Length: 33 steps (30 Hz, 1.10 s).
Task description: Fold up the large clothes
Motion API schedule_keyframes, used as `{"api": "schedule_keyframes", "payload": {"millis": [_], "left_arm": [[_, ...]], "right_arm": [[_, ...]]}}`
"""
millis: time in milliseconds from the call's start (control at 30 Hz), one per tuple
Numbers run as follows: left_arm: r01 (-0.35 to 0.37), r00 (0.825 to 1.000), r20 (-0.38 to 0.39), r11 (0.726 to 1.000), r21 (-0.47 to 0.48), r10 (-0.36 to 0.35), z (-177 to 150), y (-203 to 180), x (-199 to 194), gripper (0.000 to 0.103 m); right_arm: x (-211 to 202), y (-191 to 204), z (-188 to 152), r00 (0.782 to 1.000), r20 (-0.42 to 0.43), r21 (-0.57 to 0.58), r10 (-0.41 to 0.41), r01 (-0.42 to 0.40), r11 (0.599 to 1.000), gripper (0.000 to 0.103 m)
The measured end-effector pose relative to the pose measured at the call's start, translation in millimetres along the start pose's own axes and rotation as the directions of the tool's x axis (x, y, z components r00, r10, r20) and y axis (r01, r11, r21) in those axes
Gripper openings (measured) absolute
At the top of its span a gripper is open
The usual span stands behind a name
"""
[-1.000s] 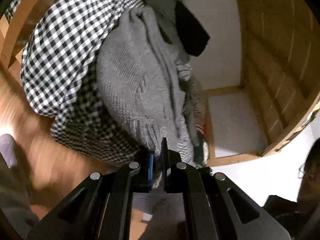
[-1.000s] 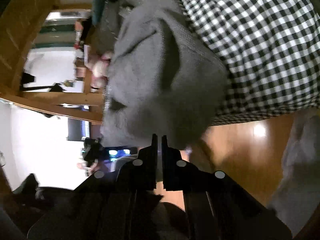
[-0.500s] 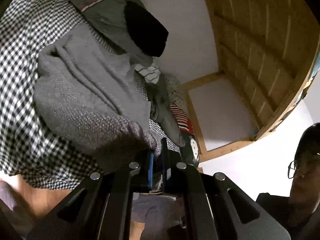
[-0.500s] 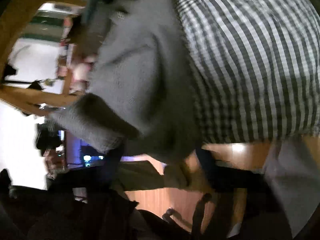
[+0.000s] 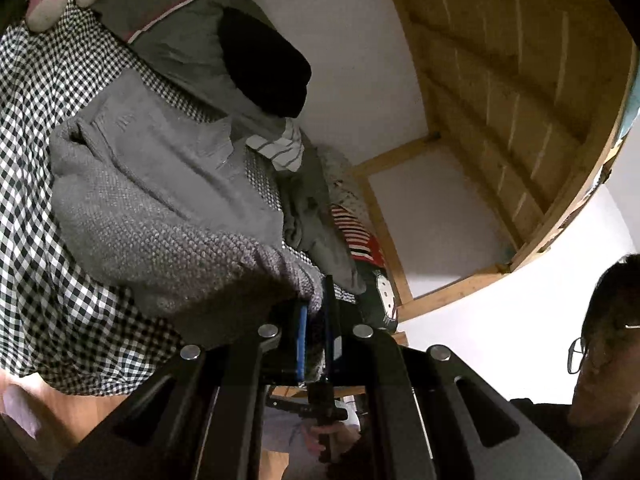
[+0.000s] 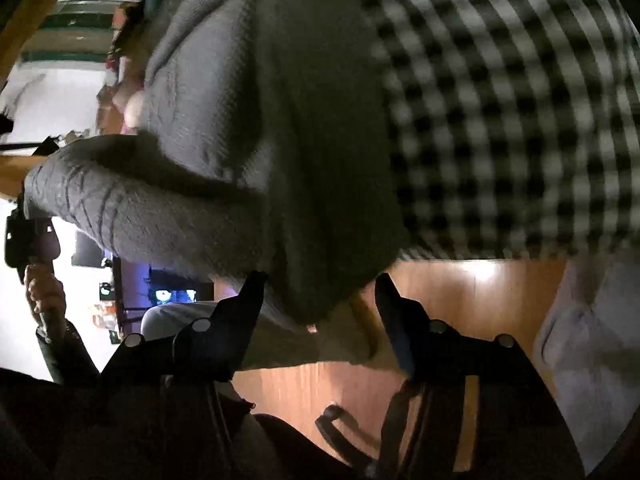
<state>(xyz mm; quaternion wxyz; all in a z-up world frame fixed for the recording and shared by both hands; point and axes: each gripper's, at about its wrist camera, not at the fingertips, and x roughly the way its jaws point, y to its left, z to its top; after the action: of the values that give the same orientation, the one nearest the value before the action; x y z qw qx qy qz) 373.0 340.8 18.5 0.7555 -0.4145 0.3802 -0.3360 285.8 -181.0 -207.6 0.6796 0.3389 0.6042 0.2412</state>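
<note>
Left tongs (image 5: 314,312) clenched on the cuff end of the grey knit sweater (image 5: 160,216), sleeve stretching up-left away from them. Sweater body lies on a black-white checked cloth (image 5: 36,240), ahead and left of the left tongs. Pile of other clothes (image 5: 320,220) just beyond the tongs, wooden slatted frame (image 5: 500,92) far right. Right tongs (image 6: 320,280) released, jaws just been closing, a hanging fold of the sweater (image 6: 320,200) between the tips, pads not pressing it. Wooden floor (image 6: 480,300) below the right tongs. Left hand (image 6: 42,292) on its handle at far left of right view
</note>
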Motion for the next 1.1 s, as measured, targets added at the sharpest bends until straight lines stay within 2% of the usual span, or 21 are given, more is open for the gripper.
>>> {"api": "schedule_keyframes", "payload": {"millis": [67,133,167,200,233,300,367,400,433,500,567,633,833,933,1033,1100], "left_arm": [[0.004,1.000,-0.004,1.000,-0.006,-0.004,2.2,1.0,2.8,0.005],[0.003,1.000,-0.006,1.000,-0.005,-0.003,4.7,2.4,5.0,0.005],[-0.002,1.000,-0.006,1.000,-0.003,0.002,6.0,3.1,5.6,0.005],[-0.002,1.000,-0.003,1.000,-0.008,0.002,7.6,4.6,5.8,0.005],[-0.005,1.000,-0.002,1.000,-0.007,0.005,8.9,5.8,5.7,0.005],[-0.030,1.000,0.005,1.000,0.004,0.030,13.3,8.0,5.1,0.005],[-0.044,0.999,0.016,0.999,0.002,0.044,17.5,11.4,1.9,0.005],[-0.050,0.999,0.021,0.999,0.001,0.050,19.1,13.1,1.0,0.005],[-0.055,0.998,0.028,0.998,0.001,0.055,20.9,14.7,-0.4,0.005],[-0.063,0.997,0.042,0.998,-0.004,0.063,26.8,20.4,-3.1,0.005],[-0.078,0.995,0.057,0.997,0.000,0.077,35.6,26.8,-3.1,0.005],[-0.092,0.993,0.078,0.996,-0.009,0.092,50.1,38.1,-0.8,0.005],[-0.086,0.987,0.133,0.995,-0.048,0.092,101.0,71.8,17.7,0.005],[-0.086,0.985,0.147,0.995,-0.055,0.093,132.9,83.5,34.7,0.005],[-0.118,0.979,0.159,0.992,-0.047,0.124,174.4,97.3,57.0,0.005],[-0.148,0.976,0.154,0.987,-0.061,0.156,208.7,113.9,77.0,0.005]], "right_arm": [[0.7,-5.2,-5.4,1.000,0.006,0.008,0.019,-0.019,1.000,0.058],[8.8,-3.6,-4.5,0.992,0.035,0.028,0.118,-0.119,0.993,0.054],[12.7,-3.4,-2.4,0.989,0.043,0.032,0.141,-0.143,0.989,0.039],[15.9,-0.6,-0.4,0.988,0.046,0.016,0.144,-0.145,0.989,0.014],[18.9,1.5,1.3,0.989,0.045,0.009,0.139,-0.140,0.990,0.011],[15.7,3.5,1.4,0.967,0.044,0.021,0.253,-0.254,0.967,0.009],[3.9,7.3,2.8,0.919,0.064,0.039,0.389,-0.392,0.919,0.009],[-5.7,8.3,3.4,0.885,0.097,0.043,0.456,-0.461,0.886,0.009],[-12.1,8.5,3.7,0.860,0.122,0.044,0.495,-0.503,0.863,0.009],[-33.7,5.1,9.9,0.789,0.205,0.048,0.579,-0.599,0.800,0.009],[-56.1,3.5,27.5,0.738,0.266,0.031,0.619,-0.649,0.760,0.009],[-72.5,3.6,45.8,0.716,0.284,0.007,0.638,-0.667,0.745,0.009],[-115.8,20.2,135.7,0.689,0.311,-0.112,0.655,-0.657,0.745,0.009],[-123.5,15.7,184.7,0.686,0.330,-0.108,0.649,-0.655,0.747,0.009],[-114.5,22.9,241.1,0.674,0.363,-0.080,0.643,-0.665,0.742,0.009],[-101.4,30.7,278.9,0.675,0.392,-0.049,0.624,-0.662,0.748,0.009]]}}
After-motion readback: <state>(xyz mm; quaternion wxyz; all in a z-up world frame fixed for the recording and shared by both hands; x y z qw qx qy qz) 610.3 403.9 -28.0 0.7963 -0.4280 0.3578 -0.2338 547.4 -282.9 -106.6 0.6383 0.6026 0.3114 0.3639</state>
